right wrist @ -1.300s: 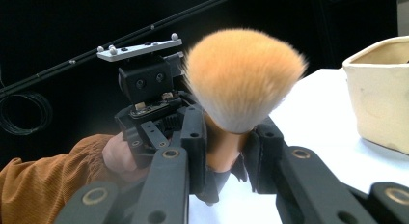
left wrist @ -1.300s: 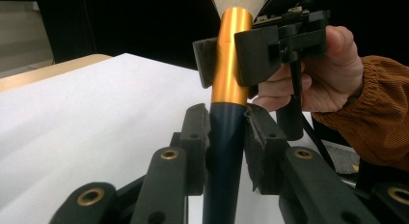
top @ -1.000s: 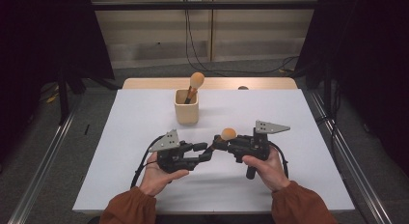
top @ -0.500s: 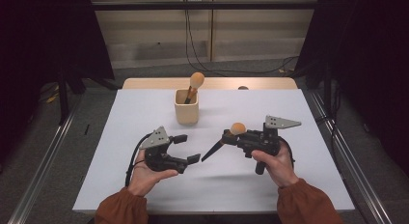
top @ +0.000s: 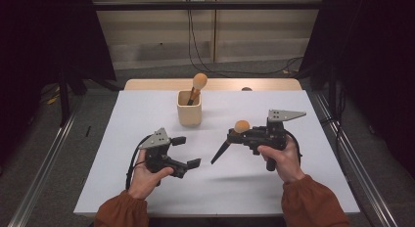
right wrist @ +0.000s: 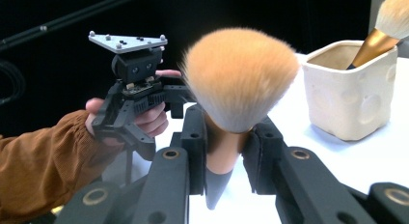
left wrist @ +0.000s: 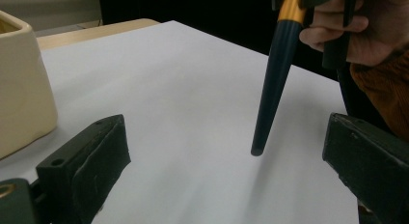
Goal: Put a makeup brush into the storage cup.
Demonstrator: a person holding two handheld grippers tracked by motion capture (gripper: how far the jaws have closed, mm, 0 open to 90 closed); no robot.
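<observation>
Nearest, the left gripper [top: 185,151] is held low over the near-left part of the white bench [top: 313,188], its fingers [left wrist: 87,166] spread wide with nothing between them. Just to its right, the right gripper [top: 234,135] is clenched on a makeup brush [top: 230,141] at the gold ferrule, with the bristle head [right wrist: 240,74] upward and the dark tapered handle [left wrist: 270,96] slanting down toward the bench, its tip hanging above the surface. Farther off, near the middle of the bench, a cream cup [top: 189,107] stands with a second brush [top: 197,86] leaning in it, head up. The step in hand is judged to be the placing of the held brush into that cup. It is best done with the brush raised clear of the rim, the handle tip brought over the open side beside the second brush, and the grip released only once the handle is well inside, so that the cup is not tipped.
</observation>
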